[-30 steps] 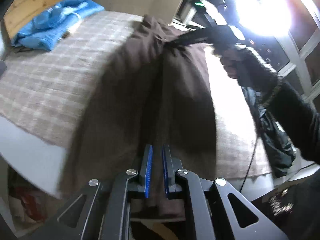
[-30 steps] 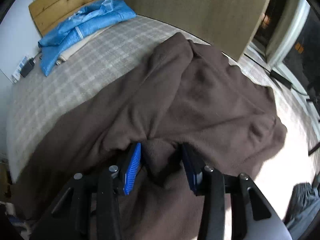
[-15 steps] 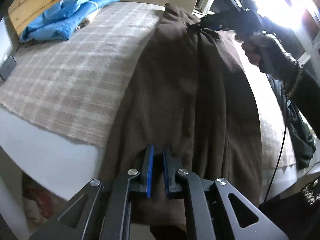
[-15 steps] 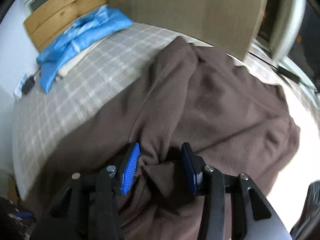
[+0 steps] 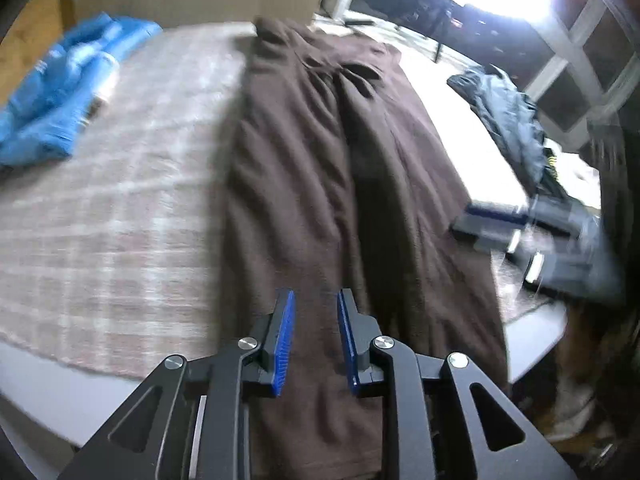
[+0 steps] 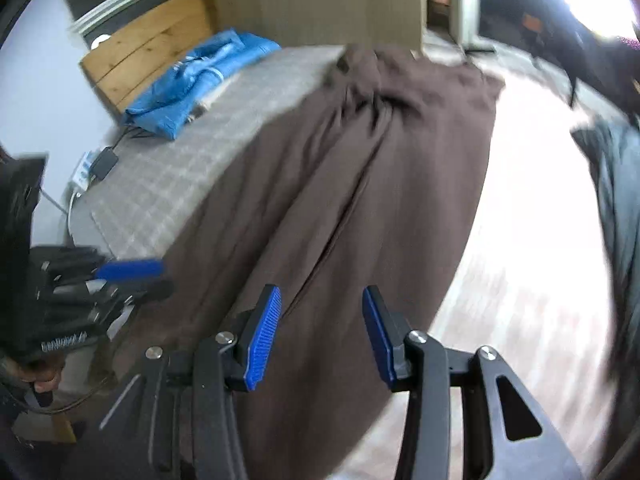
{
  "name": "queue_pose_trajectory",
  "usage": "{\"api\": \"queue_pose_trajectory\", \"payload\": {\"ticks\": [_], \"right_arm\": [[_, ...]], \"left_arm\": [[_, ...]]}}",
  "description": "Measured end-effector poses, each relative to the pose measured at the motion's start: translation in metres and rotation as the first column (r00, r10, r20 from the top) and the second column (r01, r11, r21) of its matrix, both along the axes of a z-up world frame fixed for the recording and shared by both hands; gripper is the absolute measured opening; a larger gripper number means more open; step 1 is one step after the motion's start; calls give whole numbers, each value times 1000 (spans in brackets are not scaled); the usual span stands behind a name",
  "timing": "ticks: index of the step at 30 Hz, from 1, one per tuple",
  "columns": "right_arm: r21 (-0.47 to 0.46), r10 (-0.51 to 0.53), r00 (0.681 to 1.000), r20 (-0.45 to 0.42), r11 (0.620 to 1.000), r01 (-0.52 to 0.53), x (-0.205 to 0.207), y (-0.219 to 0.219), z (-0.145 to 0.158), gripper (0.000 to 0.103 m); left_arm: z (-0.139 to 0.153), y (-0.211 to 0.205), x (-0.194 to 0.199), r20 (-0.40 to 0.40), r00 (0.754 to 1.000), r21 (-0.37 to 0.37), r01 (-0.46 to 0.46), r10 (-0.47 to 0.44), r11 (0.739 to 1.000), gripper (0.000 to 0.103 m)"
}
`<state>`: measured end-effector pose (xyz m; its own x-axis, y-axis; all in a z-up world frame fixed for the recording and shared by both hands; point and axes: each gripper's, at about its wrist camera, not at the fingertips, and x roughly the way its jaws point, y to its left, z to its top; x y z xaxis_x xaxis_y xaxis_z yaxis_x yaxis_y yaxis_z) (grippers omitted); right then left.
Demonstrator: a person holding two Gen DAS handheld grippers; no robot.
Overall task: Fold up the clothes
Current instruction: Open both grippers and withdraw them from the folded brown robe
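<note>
Both grippers have let go since the earlier frames: the left gripper [image 5: 313,336], a second ago pinched shut on the hem, now has its blue-padded fingers apart with nothing between them, and the right gripper [image 6: 321,334], which held a bunch of cloth at the far end, is also spread wide and empty, now at the near edge.

Freed, the dark brown fleece garment [image 5: 332,184] lies as a long strip down the beige checked bedspread [image 5: 120,184], running from the far side of the bed to the near edge, where its end hangs over. A lengthwise crease runs down its middle, and gathers bunch at the far end. That lie suits a lengthwise fold laid down to settle.

Bright blue crumpled clothing [image 6: 200,84] sits far left by the wooden headboard [image 6: 148,52], well apart. Another dark grey garment [image 5: 508,120] lies at the right.
</note>
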<state>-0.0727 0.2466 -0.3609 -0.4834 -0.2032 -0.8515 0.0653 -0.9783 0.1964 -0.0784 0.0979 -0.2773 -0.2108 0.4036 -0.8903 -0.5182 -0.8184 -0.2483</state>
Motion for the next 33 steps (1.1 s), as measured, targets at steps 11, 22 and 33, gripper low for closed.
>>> {"api": "queue_pose_trajectory", "payload": {"ticks": [11, 22, 33], "right_arm": [[241, -139, 990, 18, 962, 131, 66, -33, -1, 43], [189, -275, 961, -11, 944, 272, 69, -24, -14, 43], [195, -244, 970, -6, 951, 241, 77, -23, -16, 53]], "left_arm": [[-12, 16, 16, -56, 994, -167, 80, -90, 983, 40], [-17, 3, 29, -89, 996, -195, 6, -24, 981, 50], [-18, 1, 38, -117, 993, -187, -28, 6, 982, 56]]}}
